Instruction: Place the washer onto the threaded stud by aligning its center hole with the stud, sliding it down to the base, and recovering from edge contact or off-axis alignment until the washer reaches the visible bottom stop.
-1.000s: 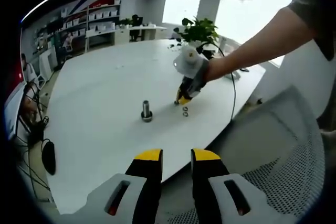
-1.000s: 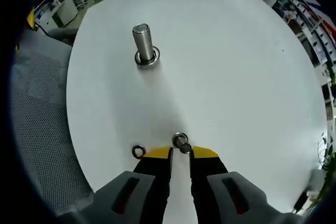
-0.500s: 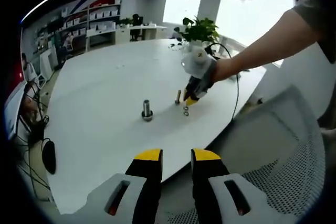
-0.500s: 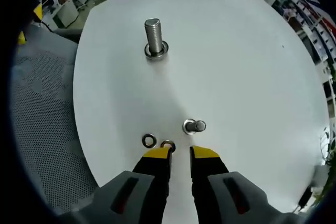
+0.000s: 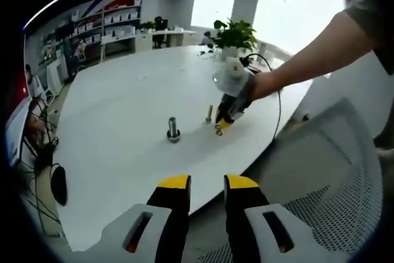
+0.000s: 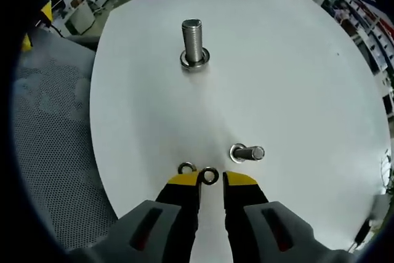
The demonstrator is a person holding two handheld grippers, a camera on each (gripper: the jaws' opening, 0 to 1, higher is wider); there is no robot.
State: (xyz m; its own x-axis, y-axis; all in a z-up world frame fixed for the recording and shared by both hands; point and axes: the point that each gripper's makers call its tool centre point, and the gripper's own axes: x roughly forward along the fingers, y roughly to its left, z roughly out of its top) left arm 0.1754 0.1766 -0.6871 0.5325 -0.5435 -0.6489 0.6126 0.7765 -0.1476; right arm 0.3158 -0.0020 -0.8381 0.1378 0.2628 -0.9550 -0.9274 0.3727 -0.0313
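Note:
A tall threaded stud (image 6: 194,44) stands upright on the white table (image 6: 295,60) with a ring at its base. A shorter bolt (image 6: 247,153) stands nearer. Two small washers lie flat close to my right gripper (image 6: 211,182): one washer (image 6: 210,175) just at the gap between the open jaws, the other washer (image 6: 186,168) by the left jaw tip. In the left gripper view a gloved hand holds the right gripper (image 5: 226,117) low over the washers (image 5: 218,130), right of the stud (image 5: 173,130). My left gripper (image 5: 207,183) hangs open off the table's near edge, holding nothing.
A grey mesh chair (image 5: 320,177) sits by the table's rounded edge (image 6: 101,152). A potted plant (image 5: 233,35) and a black cable (image 5: 274,109) are at the far side. A black mouse (image 5: 56,184) lies to the left. Shelves and desks fill the background.
My right gripper has drawn back from the short bolt and shifted over to the two washers; one washer now lies at its jaw gap. The left gripper has stayed put.

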